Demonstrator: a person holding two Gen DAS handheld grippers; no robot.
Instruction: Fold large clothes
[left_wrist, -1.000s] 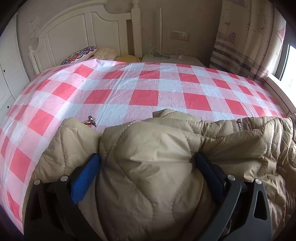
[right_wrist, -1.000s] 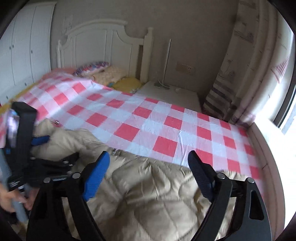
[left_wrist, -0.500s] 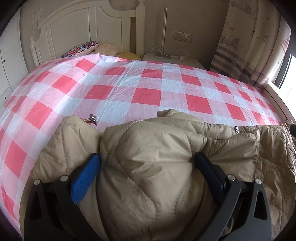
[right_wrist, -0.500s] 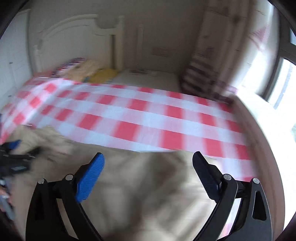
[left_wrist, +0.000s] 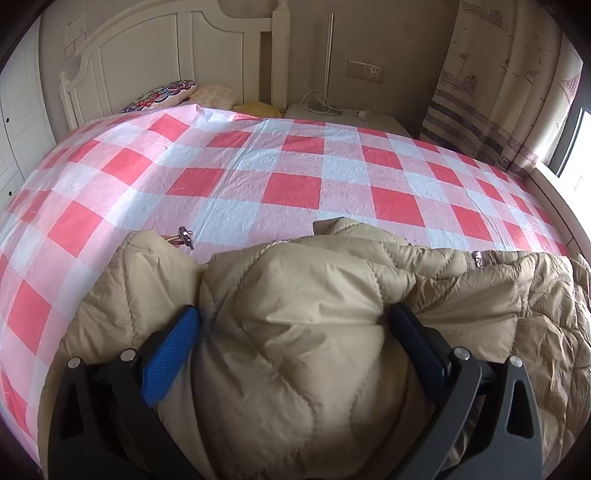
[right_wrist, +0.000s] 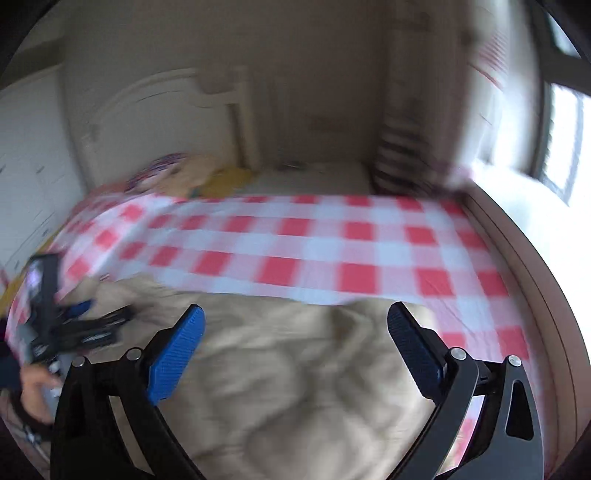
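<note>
A beige quilted down jacket (left_wrist: 480, 295) lies crumpled on the near side of a bed with a red-and-white checked cover (left_wrist: 295, 166). My left gripper (left_wrist: 294, 314) is shut on a thick puffed fold of it, and both blue pads dent the fabric. In the blurred right wrist view the jacket (right_wrist: 295, 376) spreads below my right gripper (right_wrist: 295, 312). Its jaws are opening wide with nothing pinched between them. That view also shows the left gripper (right_wrist: 74, 325) at the far left with a hand (right_wrist: 33, 387) on it.
A white headboard (left_wrist: 147, 55) and pillows (left_wrist: 162, 94) stand at the far end. A nightstand (left_wrist: 343, 118) with cables sits beside them, and a curtain (left_wrist: 498, 92) and bright window are on the right. A metal zipper pull (left_wrist: 186, 236) lies by the jacket's left edge.
The right gripper's jaws have spread wider and its view has swung right along the bed, with motion blur. The left gripper keeps its hold on the jacket fold and stays put.
</note>
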